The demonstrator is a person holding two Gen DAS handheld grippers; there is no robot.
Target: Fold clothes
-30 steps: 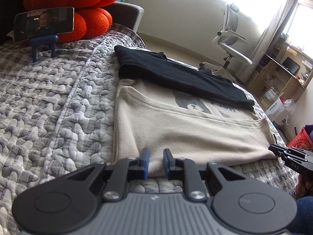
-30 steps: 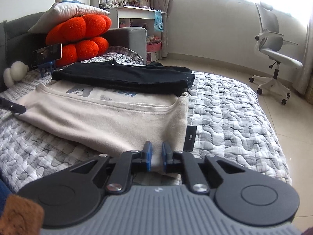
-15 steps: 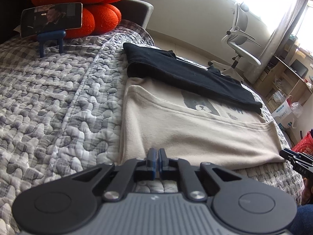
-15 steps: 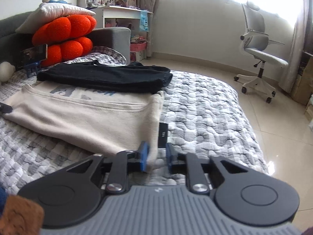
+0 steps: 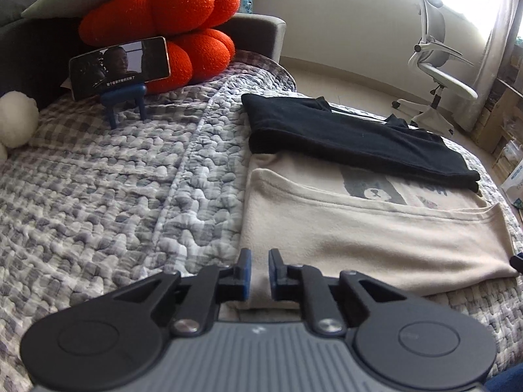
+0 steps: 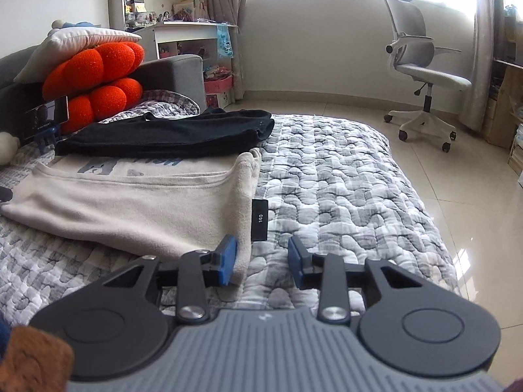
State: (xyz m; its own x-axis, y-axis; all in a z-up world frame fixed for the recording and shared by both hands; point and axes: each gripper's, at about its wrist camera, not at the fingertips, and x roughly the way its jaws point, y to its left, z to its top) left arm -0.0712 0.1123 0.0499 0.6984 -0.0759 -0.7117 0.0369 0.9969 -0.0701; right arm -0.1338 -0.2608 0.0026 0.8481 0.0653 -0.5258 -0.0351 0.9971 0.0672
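In the left wrist view, the left tongs [image 5: 260, 272] are opening from a narrow gap over the near edge of the beige shirt [image 5: 359, 238], which is lying on the quilted bed [image 5: 114, 179] with its lower part already folded up; the pads are not pinching it. A folded black garment [image 5: 353, 140] is lying behind.

In the right wrist view, the right tongs [image 6: 261, 261] are standing part open, empty, at the shirt's corner. Further folds appear to be remaining.

quilt [image 6: 343, 176] right of shirt [image 6: 130, 209] bare — cushions [image 5: 170, 23] block headboard side.
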